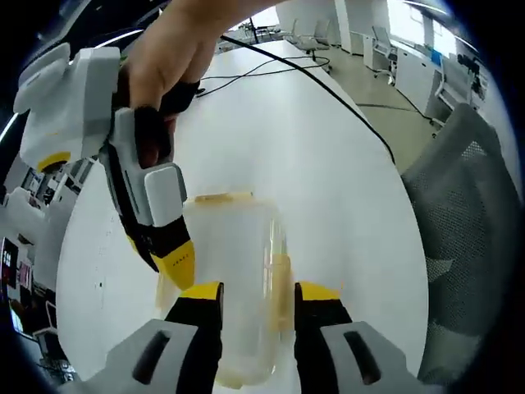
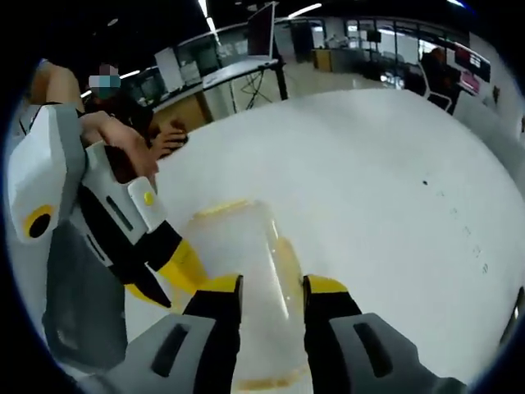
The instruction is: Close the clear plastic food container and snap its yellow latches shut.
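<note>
In the left gripper view, the left gripper (image 1: 257, 297) rises from the bottom with its yellow-tipped jaws parted, and the container (image 1: 234, 283) lies on the white table (image 1: 328, 164) straight ahead between them. The jaws straddle it near its edge and look to be bracing or lining up rather than pinching; whether they touch it I cannot tell. A yellow latch (image 1: 281, 289) shows along its right side. The right gripper (image 1: 164, 238) comes in from the upper left, held by a hand (image 1: 168, 57), its tips down at the container's left edge (probably working the latch there). Its jaw gap cannot be read here. To the right the table ends close by, with a mesh chair (image 1: 467, 213) beyond; a cable (image 1: 328, 90) crosses farther up, clear of the work.

In the right gripper view, the right gripper (image 2: 271, 291) also has its jaws apart over the container (image 2: 246, 271), pale yellow trim visible at the far and near ends. The left gripper (image 2: 168, 263) sits at the left side. Broad bare table spreads to the right, the best room for moving.
</note>
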The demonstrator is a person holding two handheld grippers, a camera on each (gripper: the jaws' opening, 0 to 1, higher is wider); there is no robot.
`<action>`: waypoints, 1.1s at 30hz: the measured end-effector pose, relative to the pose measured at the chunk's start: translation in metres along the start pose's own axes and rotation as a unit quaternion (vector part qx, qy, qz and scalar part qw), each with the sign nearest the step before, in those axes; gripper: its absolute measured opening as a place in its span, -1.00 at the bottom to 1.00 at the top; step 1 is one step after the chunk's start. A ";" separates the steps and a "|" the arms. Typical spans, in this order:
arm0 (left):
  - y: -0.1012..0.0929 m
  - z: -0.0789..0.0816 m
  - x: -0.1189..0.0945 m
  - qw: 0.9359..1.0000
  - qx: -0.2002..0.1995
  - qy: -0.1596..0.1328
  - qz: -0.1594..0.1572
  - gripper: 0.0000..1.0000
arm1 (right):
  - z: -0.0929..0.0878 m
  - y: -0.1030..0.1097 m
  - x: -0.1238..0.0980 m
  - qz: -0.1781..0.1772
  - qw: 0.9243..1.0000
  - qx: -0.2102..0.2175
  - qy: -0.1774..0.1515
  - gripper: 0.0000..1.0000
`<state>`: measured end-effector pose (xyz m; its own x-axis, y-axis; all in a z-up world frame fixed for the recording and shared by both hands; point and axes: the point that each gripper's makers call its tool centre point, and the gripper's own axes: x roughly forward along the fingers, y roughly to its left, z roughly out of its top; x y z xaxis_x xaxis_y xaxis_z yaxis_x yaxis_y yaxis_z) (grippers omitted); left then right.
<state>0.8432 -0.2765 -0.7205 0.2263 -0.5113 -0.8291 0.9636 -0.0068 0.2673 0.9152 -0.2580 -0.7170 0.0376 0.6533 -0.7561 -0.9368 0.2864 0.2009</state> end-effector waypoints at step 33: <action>0.005 0.002 0.001 0.997 -0.011 0.058 -0.043 -0.52 | -0.001 -0.002 0.010 0.134 0.978 -0.062 0.148 -0.42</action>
<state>0.8483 -0.2788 -0.7192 0.1572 -0.4068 -0.8999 0.9827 -0.0261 0.1835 0.9165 -0.2528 -0.7259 -0.3007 0.4565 -0.8374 -0.9349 0.0327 0.3535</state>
